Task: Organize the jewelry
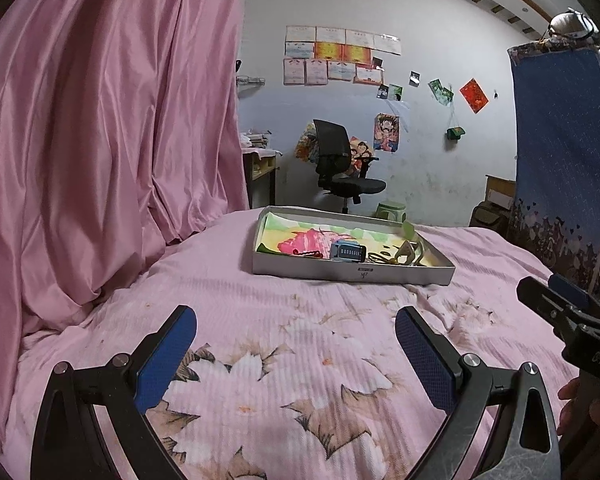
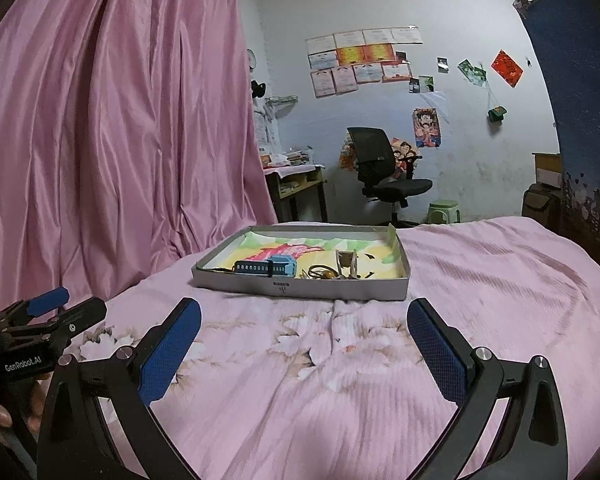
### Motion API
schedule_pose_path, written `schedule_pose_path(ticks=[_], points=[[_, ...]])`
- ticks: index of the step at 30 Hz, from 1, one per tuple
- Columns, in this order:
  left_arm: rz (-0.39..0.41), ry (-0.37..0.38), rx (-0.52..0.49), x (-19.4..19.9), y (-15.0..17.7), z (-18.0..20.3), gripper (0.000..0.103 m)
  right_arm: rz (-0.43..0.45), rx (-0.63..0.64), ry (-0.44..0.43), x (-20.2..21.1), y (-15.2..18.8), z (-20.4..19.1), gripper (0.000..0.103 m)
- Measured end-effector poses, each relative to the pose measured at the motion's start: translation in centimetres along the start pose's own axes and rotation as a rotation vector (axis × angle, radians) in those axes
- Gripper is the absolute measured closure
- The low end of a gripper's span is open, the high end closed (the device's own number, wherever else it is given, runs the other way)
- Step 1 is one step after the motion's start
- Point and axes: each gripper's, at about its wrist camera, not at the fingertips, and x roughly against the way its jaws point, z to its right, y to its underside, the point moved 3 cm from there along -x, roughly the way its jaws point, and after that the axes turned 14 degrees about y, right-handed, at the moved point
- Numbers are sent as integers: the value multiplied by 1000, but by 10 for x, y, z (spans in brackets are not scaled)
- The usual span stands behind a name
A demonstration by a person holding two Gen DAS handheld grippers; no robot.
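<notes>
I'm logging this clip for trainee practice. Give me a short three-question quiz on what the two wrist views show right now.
1. True or false: the left gripper holds something.
2. Where does the blue watch lie? A) on the bedspread B) in the shallow box C) on the chair
3. Fill in: the box rests on a pink ____.

Key: 1 false, both it and the right gripper are open and empty; 2 B; 3 bedspread.

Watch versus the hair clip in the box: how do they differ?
The watch is blue, with a banded strap; the clip is pale beige. The watch lies flat toward the left of the box; the clip stands higher, right of the middle. Both sit inside the box, near its front wall, ungripped.
</notes>
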Motion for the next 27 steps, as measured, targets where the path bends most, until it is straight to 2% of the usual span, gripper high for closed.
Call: schedule_pose_path(ticks=[27], points=[[0,1,0,0,0,0,3,-7,16,15,-3,6,3,2]])
